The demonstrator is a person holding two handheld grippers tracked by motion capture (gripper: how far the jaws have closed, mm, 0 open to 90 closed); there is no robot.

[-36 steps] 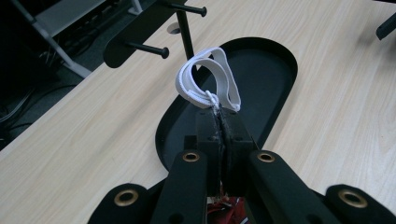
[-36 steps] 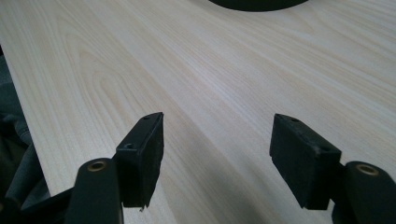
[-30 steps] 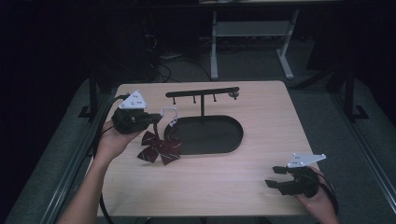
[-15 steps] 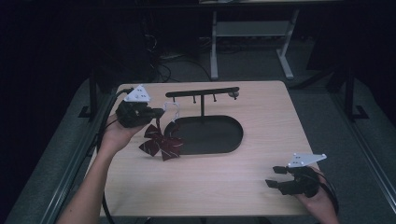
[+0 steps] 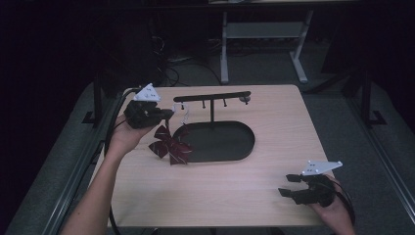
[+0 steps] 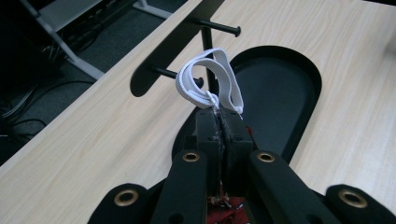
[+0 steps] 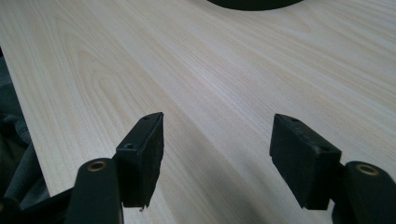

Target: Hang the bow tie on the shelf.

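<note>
1. High view: the left hand-held gripper [image 5: 166,113] is hovering raised over the light wooden table [image 5: 274,112], palm up, pointing at the black T-shaped peg rack [image 5: 212,97].
2. Its jaws are clamping a white elastic loop [image 6: 210,83] just beside a peg; a dark red ribbon bow [image 5: 170,145] is hanging below, overlapping the black oval tray [image 5: 230,141].
3. The right hand-held gripper [image 7: 217,156] is resting low at the table's near right corner, jaws spread and gripping nothing.

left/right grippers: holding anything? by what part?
Left gripper is shut on the white elastic loop of the dark red bow, pinched at its base. Right gripper holds nothing.
</note>
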